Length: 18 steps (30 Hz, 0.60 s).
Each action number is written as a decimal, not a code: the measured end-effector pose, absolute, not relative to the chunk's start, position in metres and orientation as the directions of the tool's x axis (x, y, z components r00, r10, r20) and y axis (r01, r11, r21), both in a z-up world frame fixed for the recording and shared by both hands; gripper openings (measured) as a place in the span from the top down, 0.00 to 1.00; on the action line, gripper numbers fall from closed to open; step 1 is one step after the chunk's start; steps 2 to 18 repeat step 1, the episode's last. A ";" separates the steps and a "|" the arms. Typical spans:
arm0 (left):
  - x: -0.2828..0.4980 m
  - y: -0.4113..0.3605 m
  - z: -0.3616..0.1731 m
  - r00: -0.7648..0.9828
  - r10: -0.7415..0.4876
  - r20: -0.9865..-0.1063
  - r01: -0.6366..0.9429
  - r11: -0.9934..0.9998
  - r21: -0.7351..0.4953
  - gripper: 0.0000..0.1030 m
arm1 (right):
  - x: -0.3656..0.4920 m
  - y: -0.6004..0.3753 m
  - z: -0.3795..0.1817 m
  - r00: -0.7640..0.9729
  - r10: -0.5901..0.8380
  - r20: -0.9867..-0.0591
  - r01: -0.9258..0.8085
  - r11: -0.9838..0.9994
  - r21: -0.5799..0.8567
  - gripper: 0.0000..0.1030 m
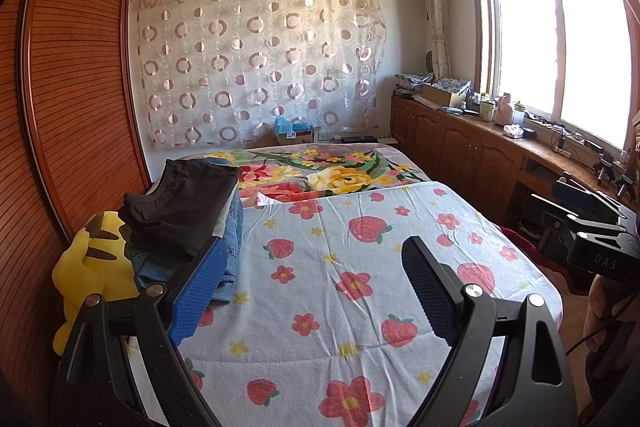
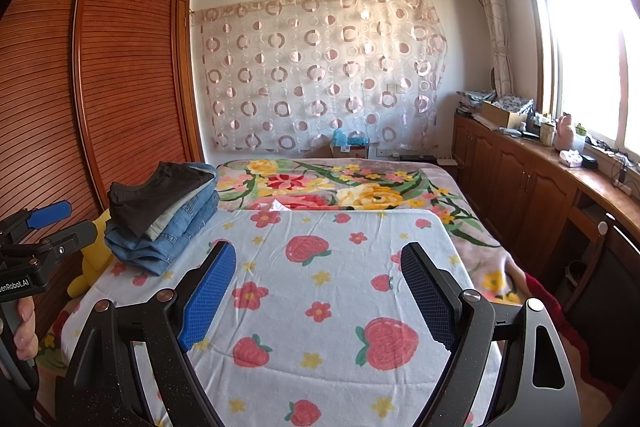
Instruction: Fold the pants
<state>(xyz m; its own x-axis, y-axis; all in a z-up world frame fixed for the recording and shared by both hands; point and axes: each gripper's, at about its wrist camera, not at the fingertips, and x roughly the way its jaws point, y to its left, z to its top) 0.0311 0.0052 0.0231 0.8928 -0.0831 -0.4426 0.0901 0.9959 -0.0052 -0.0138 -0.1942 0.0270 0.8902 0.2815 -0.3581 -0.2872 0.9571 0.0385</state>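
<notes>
One bed fills the room, spread with a strawberry-print sheet. Near the sheet's far left corner, beside the wooden wardrobe, sits a folded stack of pants, dark on top, denim below. Over the sheet's near end hover the left gripper and right gripper, jaws apart, holding nothing.

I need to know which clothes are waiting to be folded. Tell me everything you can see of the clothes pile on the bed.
The clothes pile sits at the bed's left edge on the strawberry-print blanket, beside the wooden wardrobe. Blue denim makes up the bottom layers, a pale grey layer shows above it, and a dark brown garment with an elastic waistband lies on top. It looks roughly folded, slightly askew. A yellow plush toy presses against its side. Neither gripper touches it.
</notes>
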 end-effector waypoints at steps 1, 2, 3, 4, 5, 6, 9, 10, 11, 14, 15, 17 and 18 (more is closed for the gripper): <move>0.031 0.005 0.023 0.893 -0.084 -0.442 0.091 0.996 -0.006 0.13 | -0.014 -0.194 0.027 0.890 0.282 -0.358 -0.288 0.957 0.039 0.17; 0.031 0.005 0.023 0.893 -0.084 -0.442 0.091 0.996 -0.006 0.13 | -0.014 -0.194 0.027 0.890 0.282 -0.358 -0.288 0.957 0.039 0.17; 0.031 0.005 0.023 0.893 -0.084 -0.442 0.091 0.996 -0.006 0.13 | -0.014 -0.194 0.027 0.890 0.282 -0.358 -0.288 0.957 0.039 0.17; 0.031 0.005 0.023 0.893 -0.084 -0.442 0.091 0.996 -0.006 0.13 | -0.014 -0.194 0.027 0.890 0.282 -0.358 -0.288 0.957 0.039 0.17; 0.031 0.005 0.023 0.893 -0.084 -0.442 0.091 0.996 -0.006 0.13 | -0.014 -0.194 0.027 0.890 0.282 -0.358 -0.288 0.957 0.039 0.17; 0.031 0.005 0.023 0.893 -0.084 -0.442 0.091 0.996 -0.006 0.13 | -0.014 -0.194 0.027 0.890 0.282 -0.358 -0.288 0.957 0.039 0.17; 0.031 0.005 0.023 0.893 -0.084 -0.442 0.091 0.996 -0.006 0.13 | -0.014 -0.194 0.027 0.890 0.282 -0.358 -0.288 0.957 0.039 0.17; 0.031 0.005 0.023 0.893 -0.084 -0.442 0.091 0.996 -0.006 0.13 | -0.014 -0.194 0.027 0.890 0.282 -0.358 -0.288 0.957 0.039 0.17; 0.031 0.005 0.023 0.893 -0.084 -0.442 0.091 0.996 -0.006 0.13 | -0.014 -0.194 0.027 0.890 0.282 -0.358 -0.288 0.957 0.039 0.17; 0.031 0.005 0.023 0.893 -0.084 -0.442 0.091 0.996 -0.006 0.13 | -0.014 -0.194 0.027 0.890 0.282 -0.358 -0.288 0.957 0.039 0.17; 0.031 0.005 0.023 0.893 -0.084 -0.442 0.091 0.996 -0.006 0.13 | -0.014 -0.194 0.027 0.890 0.282 -0.358 -0.288 0.957 0.039 0.17; 0.031 0.005 0.023 0.893 -0.084 -0.442 0.091 0.996 -0.006 0.13 | -0.014 -0.194 0.027 0.890 0.282 -0.358 -0.288 0.957 0.039 0.17; 0.031 0.005 0.023 0.893 -0.084 -0.442 0.091 0.996 -0.006 0.13 | -0.014 -0.194 0.027 0.890 0.282 -0.358 -0.288 0.957 0.039 0.17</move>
